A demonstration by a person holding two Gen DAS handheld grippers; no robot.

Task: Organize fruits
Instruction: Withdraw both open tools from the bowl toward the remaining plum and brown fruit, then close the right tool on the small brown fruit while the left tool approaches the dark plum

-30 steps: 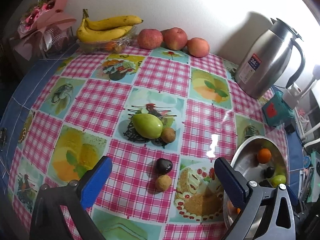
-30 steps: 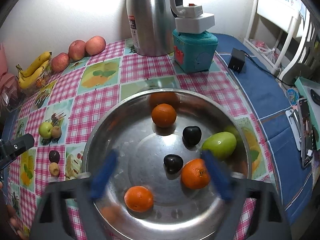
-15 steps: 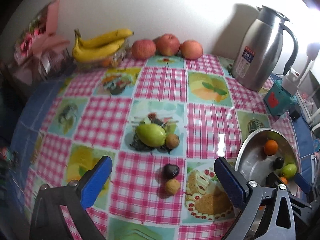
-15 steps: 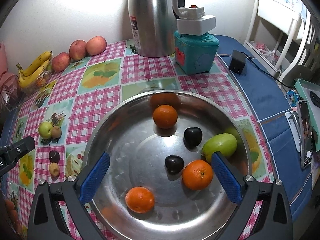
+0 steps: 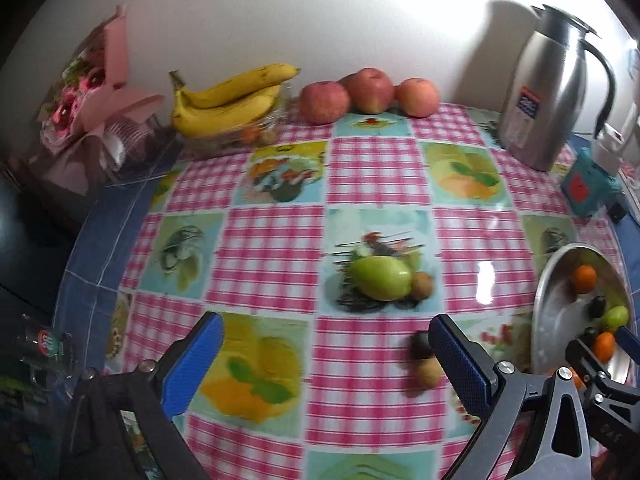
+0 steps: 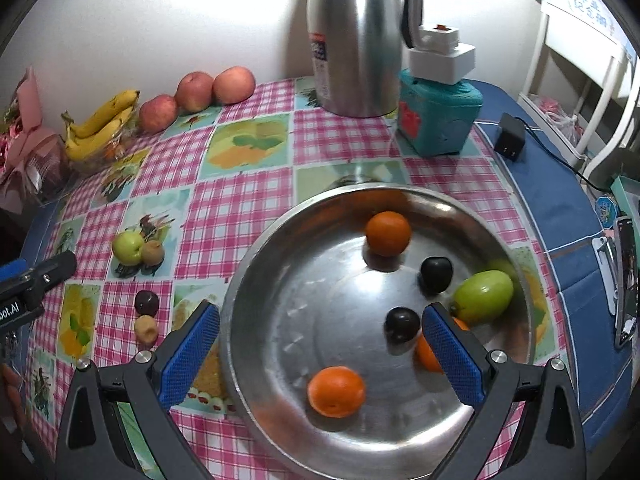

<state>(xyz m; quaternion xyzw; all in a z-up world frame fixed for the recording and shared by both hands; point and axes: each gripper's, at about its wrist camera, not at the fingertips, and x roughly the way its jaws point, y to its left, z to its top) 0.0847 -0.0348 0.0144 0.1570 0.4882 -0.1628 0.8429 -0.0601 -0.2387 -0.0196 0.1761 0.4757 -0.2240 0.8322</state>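
Observation:
A steel bowl (image 6: 280, 264) holds oranges (image 6: 388, 233), two dark plums (image 6: 436, 274) and a green fruit (image 6: 483, 297). My right gripper (image 6: 320, 354) hangs open over the bowl's near side, nothing between its blue pads. On the checked cloth lie a green apple (image 5: 382, 278) with a small brown fruit (image 5: 422, 285) touching it, and nearer me a dark plum (image 5: 419, 345) beside a tan fruit (image 5: 428, 372). My left gripper (image 5: 324, 360) is open and empty above the cloth, its right finger (image 5: 460, 356) partly covering that plum. The bowl's rim (image 5: 538, 300) shows at the right.
Bananas (image 5: 232, 98) in a clear dish and three red apples (image 5: 370, 92) line the back wall. A steel thermos jug (image 6: 356, 36) and a teal box (image 6: 438, 118) stand behind the bowl. A pink bouquet (image 5: 100, 96) sits far left. A charger (image 6: 510, 136) lies on the blue edge.
My left gripper has drawn back and swung left, so the loose fruits and bowl slide right in its view. My right gripper has shifted left, its right pad now covering an orange.

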